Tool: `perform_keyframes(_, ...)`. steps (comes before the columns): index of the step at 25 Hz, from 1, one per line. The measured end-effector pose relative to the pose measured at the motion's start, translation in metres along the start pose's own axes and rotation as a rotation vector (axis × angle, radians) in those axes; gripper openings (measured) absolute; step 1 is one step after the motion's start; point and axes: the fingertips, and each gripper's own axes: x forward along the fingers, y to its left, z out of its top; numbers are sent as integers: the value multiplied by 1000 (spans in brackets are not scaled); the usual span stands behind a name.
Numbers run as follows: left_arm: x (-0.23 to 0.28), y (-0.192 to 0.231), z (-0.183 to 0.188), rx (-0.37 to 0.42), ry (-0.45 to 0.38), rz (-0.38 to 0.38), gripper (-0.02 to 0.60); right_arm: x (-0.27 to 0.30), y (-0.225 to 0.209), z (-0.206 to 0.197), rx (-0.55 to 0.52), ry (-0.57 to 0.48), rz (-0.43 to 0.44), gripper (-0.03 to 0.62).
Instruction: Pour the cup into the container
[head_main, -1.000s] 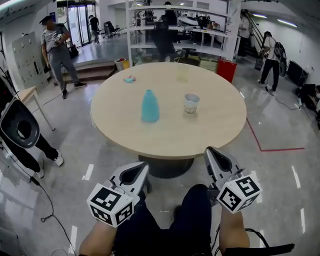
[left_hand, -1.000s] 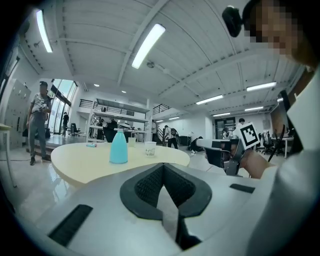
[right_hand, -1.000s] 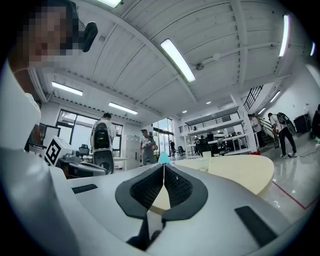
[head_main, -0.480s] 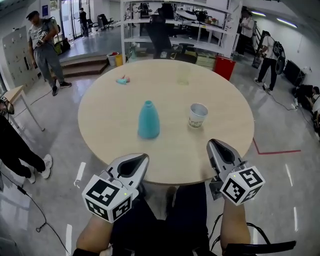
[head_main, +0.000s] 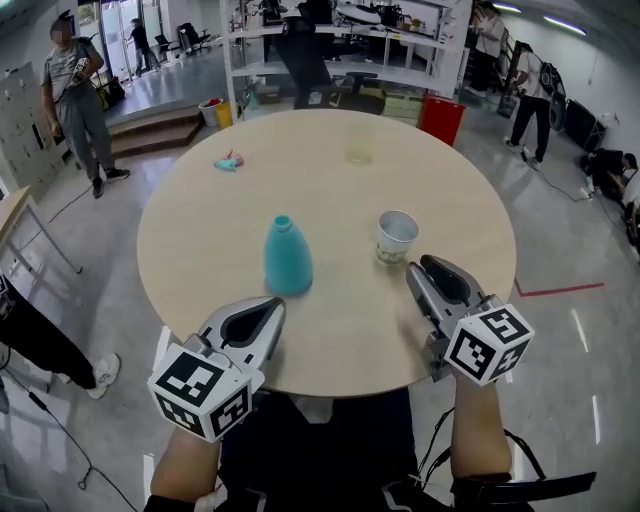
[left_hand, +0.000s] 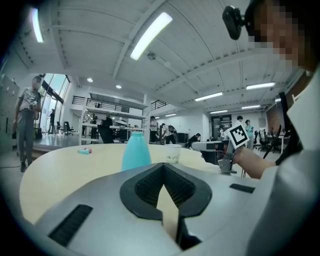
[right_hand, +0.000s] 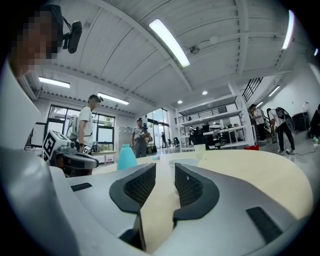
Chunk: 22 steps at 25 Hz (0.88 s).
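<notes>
**Tongs at the worktop's edge, cup and container standing free**

The round worktop (head_main: 330, 180) has a pale, matt, wood-look surface. Near its middle stands the teal container (head_main: 287, 258), smooth and bell-shaped, narrowing to a short neck. At its 3 o'clock, apart from it, the paper cup (head_main: 397, 236) stands upright, white and tapered, with an open rim and faint print on its wall.

The right tongs (head_main: 418, 268) hang at the cup's 5 o'clock, close by but not touching. They are grey moulded shells with black ribbed pads. Their jaws have just been opening and stand apart with nothing between them, the cup ahead of the gap.

The left tongs (head_main: 272, 305) sit at the container's 6 o'clock, pads meeting at the tips, empty.

Farther across, at the cup's 12 o'clock, is a clear yellowish tumbler (head_main: 359, 150). At the container's 11 o'clock lies a small teal-and-pink object (head_main: 229, 163).
</notes>
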Motion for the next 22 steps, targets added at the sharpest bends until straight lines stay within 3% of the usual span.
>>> perform_keyframes(4,-9,39,1,-15,1,91,2,11,-12,-8,19,42,-29,176)
perform_keyframes(7,-12,63,-4,-27,18,143,2,20,-18,-18,21,104,-33,291)
perform_keyframes(11,-10,82,-8,-46,29,175,2,34,-25,-25,37,148,-39,322)
perform_keyframes(22,17,112,-8,-63,48,177,2,73,-41,-35,18,250,-42,325)
